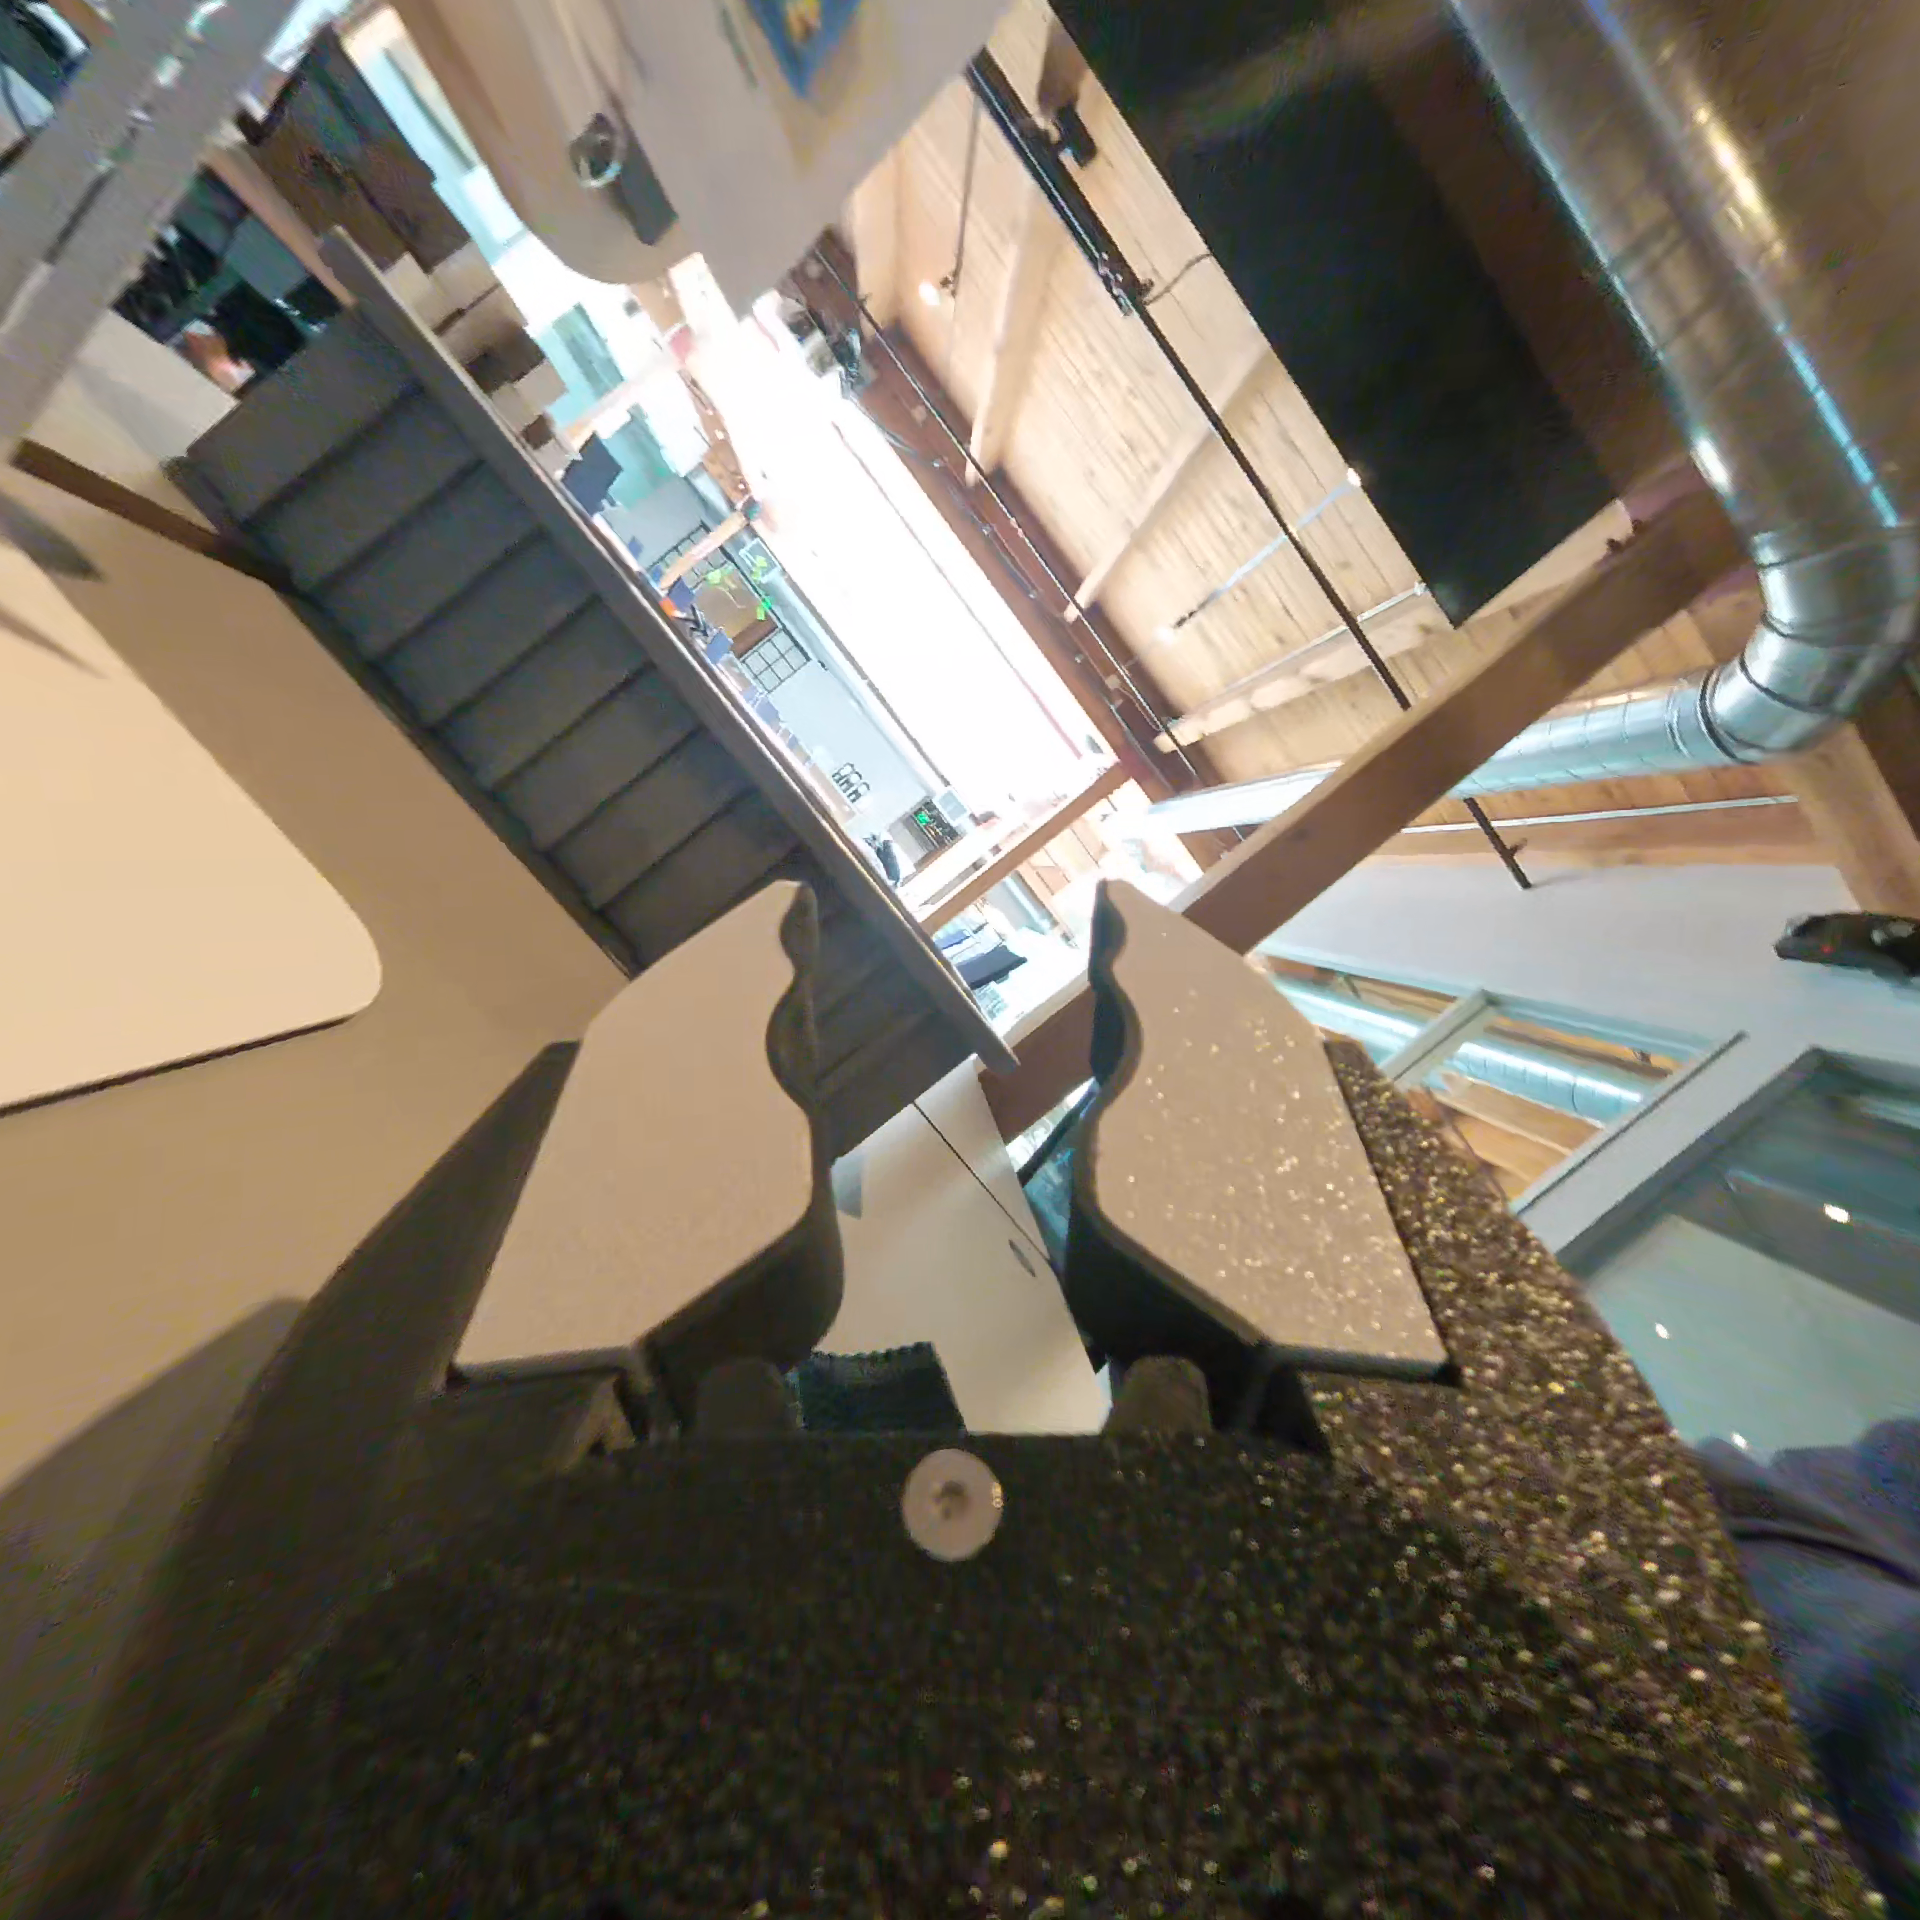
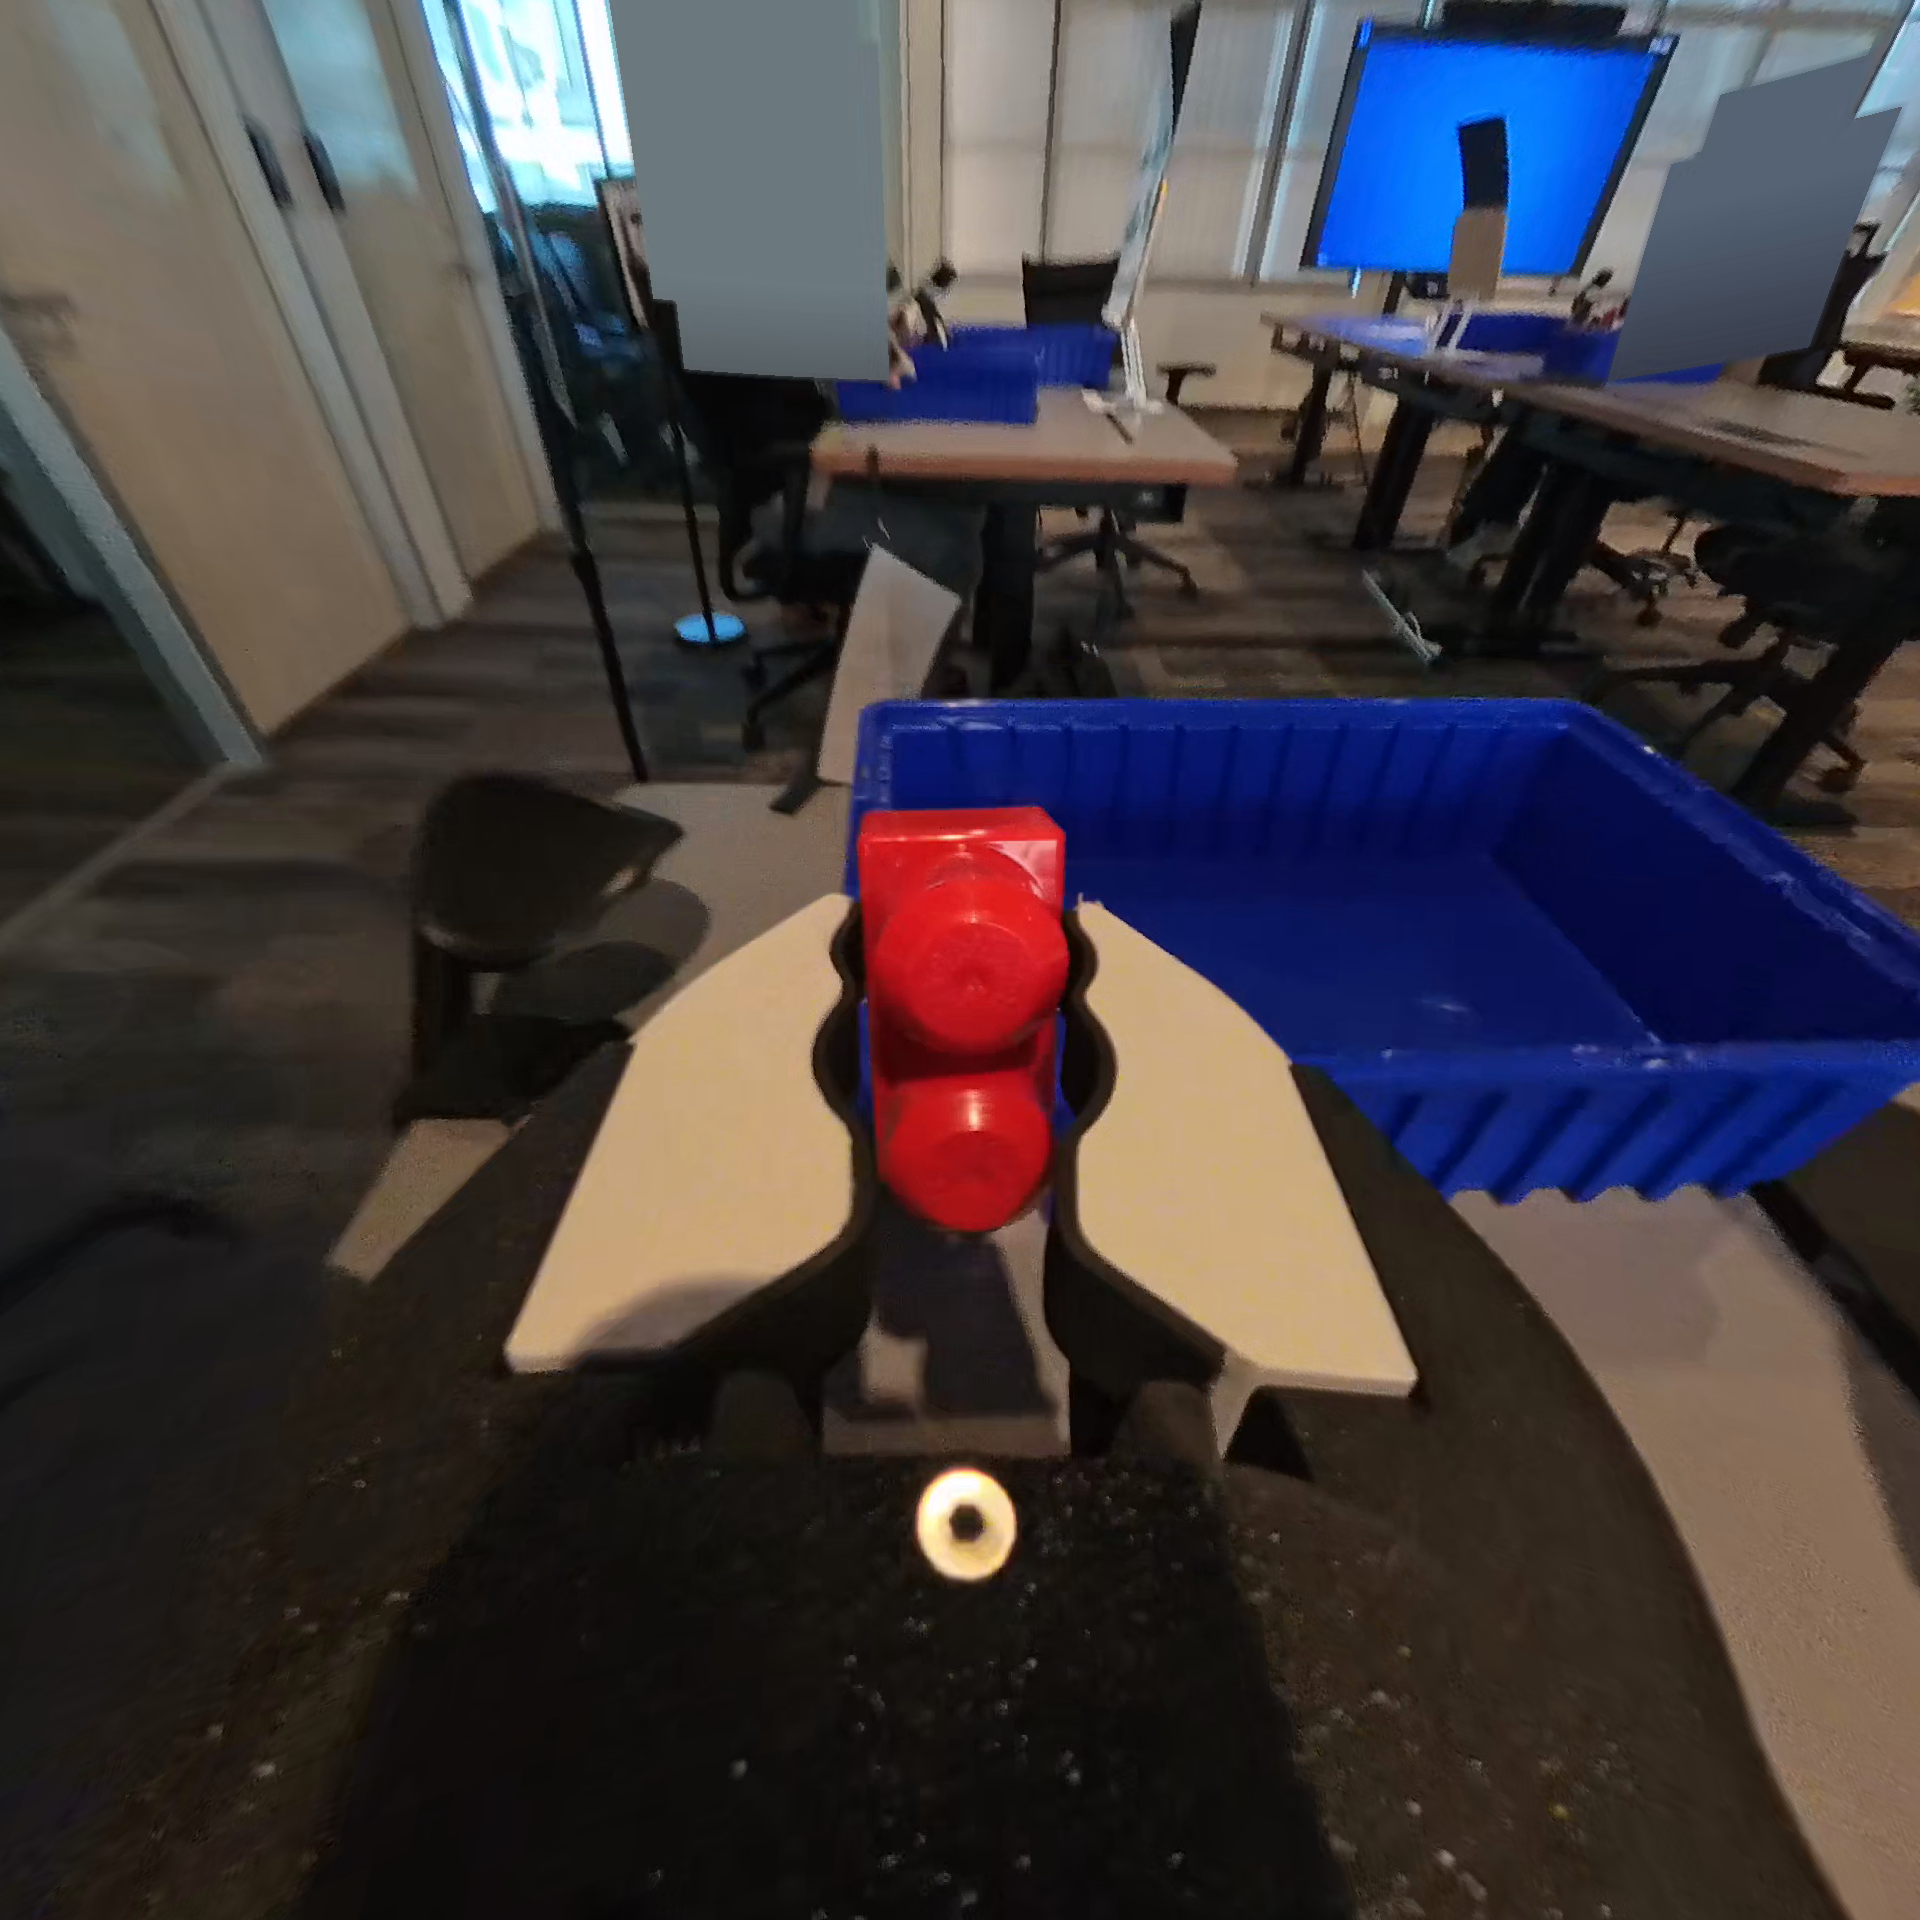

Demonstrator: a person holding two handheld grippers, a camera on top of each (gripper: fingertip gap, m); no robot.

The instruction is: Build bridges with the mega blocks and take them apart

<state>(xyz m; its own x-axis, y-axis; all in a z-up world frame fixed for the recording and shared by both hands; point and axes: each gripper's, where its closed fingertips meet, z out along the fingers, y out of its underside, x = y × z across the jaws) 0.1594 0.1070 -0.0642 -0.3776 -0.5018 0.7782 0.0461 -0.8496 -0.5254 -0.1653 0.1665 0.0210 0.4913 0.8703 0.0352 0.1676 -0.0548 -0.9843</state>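
My right gripper (image 2: 961, 914) is shut on a red mega block (image 2: 961, 997) with two round studs that face the camera. It holds the block above the near left corner of a blue plastic bin (image 2: 1558, 1122) whose inside shows no blocks. My left gripper (image 1: 951, 914) is open and empty. It is tilted upward and points at the ceiling and a dark ribbed panel (image 1: 499, 665). No blocks show in the left wrist view.
The bin stands on a light grey table (image 2: 1662, 1403). A dark stool (image 2: 520, 894) stands left of the table. Desks, office chairs and a blue screen (image 2: 1486, 156) are farther back. A silver duct (image 1: 1714, 416) and wooden beams cross the ceiling.
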